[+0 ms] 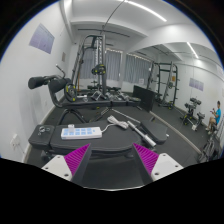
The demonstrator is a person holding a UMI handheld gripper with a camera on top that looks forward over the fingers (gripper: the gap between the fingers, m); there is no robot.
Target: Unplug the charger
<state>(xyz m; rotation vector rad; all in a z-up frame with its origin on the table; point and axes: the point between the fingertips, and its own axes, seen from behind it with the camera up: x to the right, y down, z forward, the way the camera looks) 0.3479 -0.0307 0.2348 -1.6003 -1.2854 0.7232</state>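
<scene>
Charger [117,123] on power strip [78,132] | tool [112,160] open, empty, touching nothing

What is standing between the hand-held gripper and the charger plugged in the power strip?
Nothing visible. The hand-held gripper is open, and the white power strip lies just ahead of its fingers on the dark surface. The charger with its cable sits beyond, with no object in the path.

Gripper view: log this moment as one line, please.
hand-held gripper: open, empty | power strip: ahead on dark surface | white cable: beside strip | unplug: not yet started
</scene>
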